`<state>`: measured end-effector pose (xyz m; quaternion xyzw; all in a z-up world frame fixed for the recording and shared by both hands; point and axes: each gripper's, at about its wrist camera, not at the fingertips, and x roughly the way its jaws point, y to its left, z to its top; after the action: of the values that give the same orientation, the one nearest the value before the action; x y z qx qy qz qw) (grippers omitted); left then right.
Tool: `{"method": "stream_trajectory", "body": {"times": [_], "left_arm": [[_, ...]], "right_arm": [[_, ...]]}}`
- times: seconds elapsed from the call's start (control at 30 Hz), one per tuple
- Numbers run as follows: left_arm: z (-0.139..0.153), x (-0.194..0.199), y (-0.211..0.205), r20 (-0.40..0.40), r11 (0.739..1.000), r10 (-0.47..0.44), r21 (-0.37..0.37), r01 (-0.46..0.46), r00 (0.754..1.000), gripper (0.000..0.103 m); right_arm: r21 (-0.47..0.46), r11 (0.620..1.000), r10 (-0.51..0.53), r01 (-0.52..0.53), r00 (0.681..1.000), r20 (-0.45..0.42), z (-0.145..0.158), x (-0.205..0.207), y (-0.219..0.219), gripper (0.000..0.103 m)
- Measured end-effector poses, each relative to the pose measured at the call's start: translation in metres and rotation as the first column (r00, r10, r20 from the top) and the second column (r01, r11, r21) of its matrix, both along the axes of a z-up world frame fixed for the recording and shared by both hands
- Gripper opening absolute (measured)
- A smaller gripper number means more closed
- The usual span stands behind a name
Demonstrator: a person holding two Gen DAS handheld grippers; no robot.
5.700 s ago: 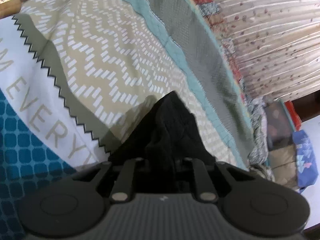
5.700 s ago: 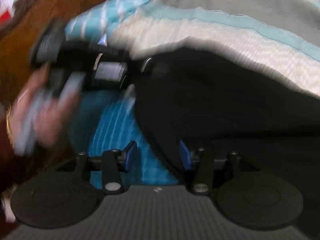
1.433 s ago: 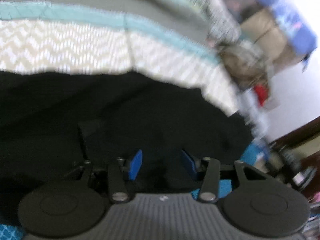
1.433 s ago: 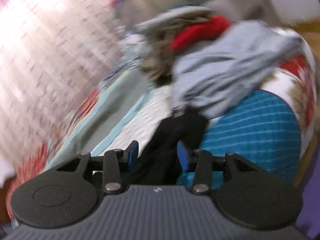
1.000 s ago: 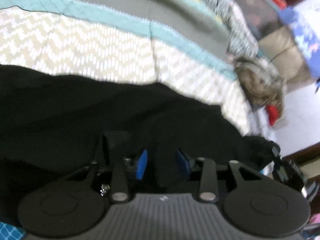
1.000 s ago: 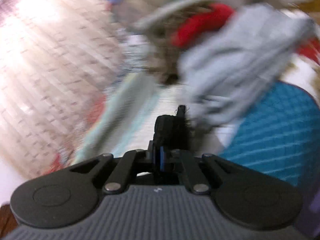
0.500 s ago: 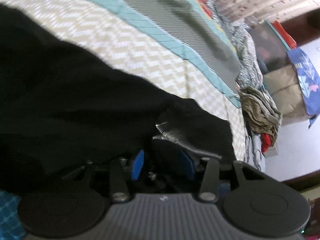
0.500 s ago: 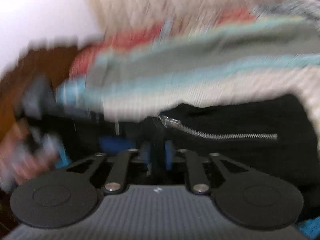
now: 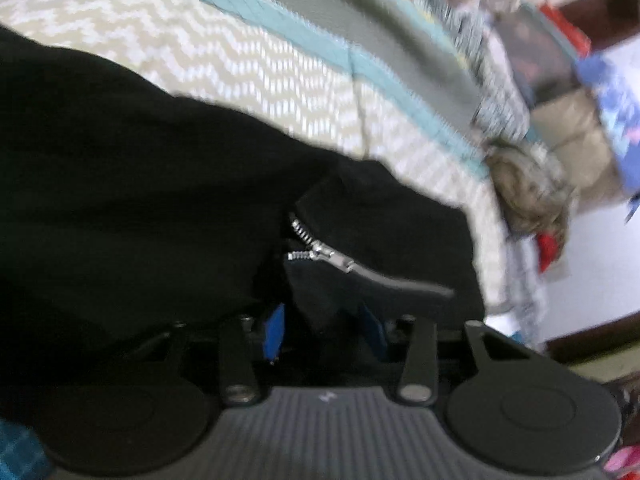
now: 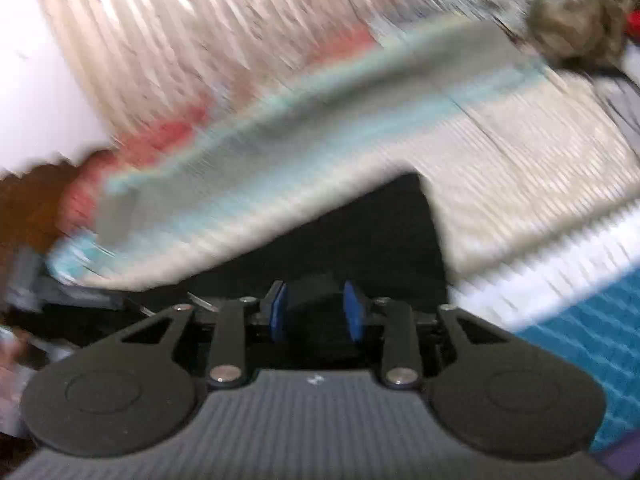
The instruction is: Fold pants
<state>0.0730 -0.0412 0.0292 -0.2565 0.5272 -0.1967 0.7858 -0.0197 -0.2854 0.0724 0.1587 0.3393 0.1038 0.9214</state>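
Note:
Black pants (image 9: 140,168) lie spread on a zigzag-patterned bedspread (image 9: 240,52). Their silver zipper (image 9: 320,252) gapes just ahead of my left gripper (image 9: 324,332). That gripper's jaws are closing, and a bunched fold of the pants fills the gap between the blue pads. In the blurred right wrist view the pants (image 10: 380,232) reach under my right gripper (image 10: 316,312). Its blue pads stand apart with a dark hump of fabric between them. I cannot tell whether they press on it.
A heap of loose clothes (image 9: 528,184) sits at the far end of the bed, also seen as a heap (image 10: 576,20) from the right. A pleated curtain (image 10: 200,20) hangs behind. A teal checked part of the bedspread (image 10: 592,340) lies at the near right.
My right gripper has swung from the clothes heap across to the pants, and its pads have parted from shut. My left gripper has sunk closer to the zipper.

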Motion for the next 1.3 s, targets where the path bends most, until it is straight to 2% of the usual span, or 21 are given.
{"method": "stream_trajectory", "body": {"times": [0.03,0.07,0.13,0.2,0.23,0.33,0.47,0.6,0.73,0.83,0.9,0.97,1.13,1.23,1.3], "left_arm": [[-0.002,0.002,-0.006,0.022,0.999,-0.018,0.041,0.017,1.000,0.030],[-0.002,0.003,-0.007,0.035,0.998,-0.026,0.057,0.023,0.999,0.031],[0.001,0.004,0.001,0.011,1.000,-0.006,0.011,0.006,1.000,0.030],[0.010,-0.001,0.016,0.004,0.999,0.020,-0.032,-0.019,1.000,0.035],[0.017,-0.005,0.026,0.031,0.998,0.020,-0.053,-0.019,0.999,0.038],[0.038,-0.027,0.071,0.128,0.993,0.062,-0.106,-0.048,0.990,0.044],[0.045,-0.058,0.143,0.162,0.978,0.195,-0.109,-0.179,0.967,0.046],[0.041,-0.083,0.201,0.144,0.940,0.339,-0.099,-0.327,0.930,0.047],[0.035,-0.095,0.236,0.129,0.892,0.447,-0.139,-0.430,0.885,0.047],[0.033,-0.094,0.246,0.134,0.873,0.482,-0.156,-0.462,0.866,0.047],[0.034,-0.094,0.250,0.133,0.863,0.497,-0.177,-0.473,0.858,0.047],[0.035,-0.095,0.252,0.143,0.860,0.502,-0.185,-0.475,0.853,0.049],[0.034,-0.102,0.272,0.152,0.840,0.536,-0.201,-0.505,0.831,0.050],[0.033,-0.105,0.285,0.148,0.811,0.583,-0.173,-0.560,0.799,0.052],[0.029,-0.110,0.298,0.120,0.773,0.631,-0.184,-0.607,0.766,0.058]], "right_arm": [[-0.040,0.999,-0.021,0.018,0.997,-0.069,-0.016,0.008,0.002,0.018],[-0.031,0.998,-0.047,0.046,0.998,-0.041,-0.023,0.001,-0.004,0.015],[0.017,0.997,-0.071,0.072,0.996,-0.053,-0.015,-0.004,-0.008,0.016],[0.018,0.997,-0.078,0.079,0.996,-0.041,-0.001,-0.010,-0.004,0.020],[0.005,0.997,-0.076,0.076,0.997,-0.019,0.006,-0.015,0.000,0.023],[0.001,1.000,-0.020,0.020,0.998,0.059,0.015,-0.032,0.008,0.025],[0.025,0.997,0.075,-0.078,0.992,0.100,0.022,-0.035,0.037,0.026],[-0.003,0.988,0.152,-0.152,0.985,0.078,0.015,-0.020,0.073,0.026],[-0.014,0.980,0.199,-0.198,0.980,0.028,0.003,-0.006,0.091,0.026],[-0.057,0.980,0.183,-0.189,0.977,-0.107,-0.022,0.009,0.093,0.026],[-0.001,0.987,0.161,-0.163,0.981,-0.109,-0.024,0.011,0.084,0.026],[0.005,0.988,0.154,-0.155,0.983,-0.101,-0.013,0.011,0.082,0.027],[-0.007,0.992,0.123,-0.123,0.992,0.004,0.011,0.003,0.077,0.029],[-0.011,0.994,0.114,-0.113,0.993,0.026,0.017,0.007,0.078,0.029],[-0.010,0.991,0.134,-0.134,0.990,0.033,0.020,0.009,0.085,0.030]]}}
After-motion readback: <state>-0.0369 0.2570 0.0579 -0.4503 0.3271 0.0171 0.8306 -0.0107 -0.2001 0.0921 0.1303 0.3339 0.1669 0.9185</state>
